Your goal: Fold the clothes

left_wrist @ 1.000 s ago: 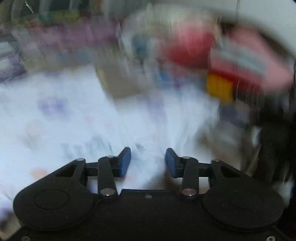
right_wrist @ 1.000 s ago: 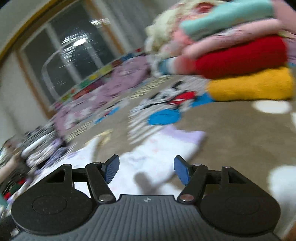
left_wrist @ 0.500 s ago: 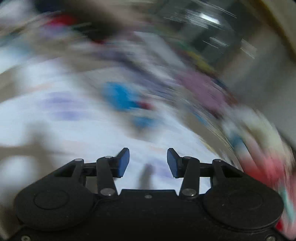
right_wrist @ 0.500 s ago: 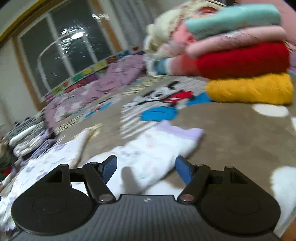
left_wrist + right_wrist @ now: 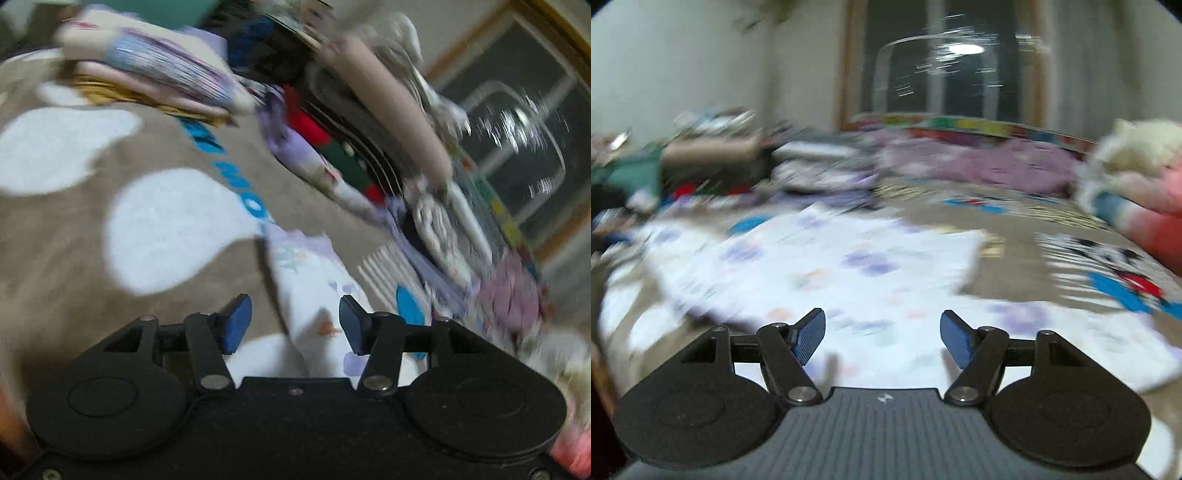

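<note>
Hovering low, left gripper (image 5: 294, 324) has its blue pads spread with nothing between them; a sleeve or leg end of the white printed garment (image 5: 314, 288) runs forward under the gap, lying on the tan blanket (image 5: 66, 236). Right gripper (image 5: 882, 336) is likewise spread and empty, above the same white printed garment (image 5: 827, 266), which lies spread flat across the blanket. Motion blur hides whether either gripper touches the cloth. Further out on the left view: folded clothes stack (image 5: 155, 77) and a heap of unsorted clothes (image 5: 369, 147). Right view, far: purple bedding (image 5: 997, 166), pink folded pile (image 5: 1152, 206), dark window (image 5: 945, 62).
</note>
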`<state>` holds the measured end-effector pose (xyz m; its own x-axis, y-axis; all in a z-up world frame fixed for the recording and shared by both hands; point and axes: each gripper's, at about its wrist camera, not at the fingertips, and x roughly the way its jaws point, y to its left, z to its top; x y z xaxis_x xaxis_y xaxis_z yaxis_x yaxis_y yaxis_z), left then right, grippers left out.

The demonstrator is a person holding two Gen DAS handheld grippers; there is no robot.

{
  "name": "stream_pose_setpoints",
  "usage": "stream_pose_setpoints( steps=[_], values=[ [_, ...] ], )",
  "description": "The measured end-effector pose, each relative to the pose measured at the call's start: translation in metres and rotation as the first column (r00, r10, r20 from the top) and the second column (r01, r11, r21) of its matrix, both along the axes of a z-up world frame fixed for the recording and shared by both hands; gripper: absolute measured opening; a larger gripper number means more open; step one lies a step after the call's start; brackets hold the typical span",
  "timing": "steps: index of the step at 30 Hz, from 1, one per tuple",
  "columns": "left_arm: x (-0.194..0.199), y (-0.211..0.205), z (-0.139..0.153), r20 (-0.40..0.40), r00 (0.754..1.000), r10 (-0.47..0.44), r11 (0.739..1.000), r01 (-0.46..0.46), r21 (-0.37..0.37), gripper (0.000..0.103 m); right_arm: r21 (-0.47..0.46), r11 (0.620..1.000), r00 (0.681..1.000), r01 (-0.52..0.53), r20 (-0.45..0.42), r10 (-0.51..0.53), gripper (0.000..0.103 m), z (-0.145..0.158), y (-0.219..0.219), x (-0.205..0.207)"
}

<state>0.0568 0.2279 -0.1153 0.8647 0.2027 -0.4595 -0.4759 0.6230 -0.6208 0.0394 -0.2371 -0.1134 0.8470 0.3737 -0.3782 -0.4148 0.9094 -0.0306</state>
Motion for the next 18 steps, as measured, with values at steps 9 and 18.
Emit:
stream_pose_setpoints(
  steps=[9, 18],
  values=[
    [0.017, 0.006, -0.001, -0.081, 0.997, -0.003, 0.992, 0.013, 0.123, 0.019, -0.010, 0.999, 0.992, -0.037, -0.120, 0.035, 0.069, -0.013, 0.020, 0.003],
    [0.024, -0.049, 0.028, 0.121, 0.933, -0.339, 0.940, 0.334, 0.066, 0.041, -0.014, 0.999, 0.994, -0.038, -0.100, 0.036, 0.070, -0.007, 0.024, 0.002]
  ],
)
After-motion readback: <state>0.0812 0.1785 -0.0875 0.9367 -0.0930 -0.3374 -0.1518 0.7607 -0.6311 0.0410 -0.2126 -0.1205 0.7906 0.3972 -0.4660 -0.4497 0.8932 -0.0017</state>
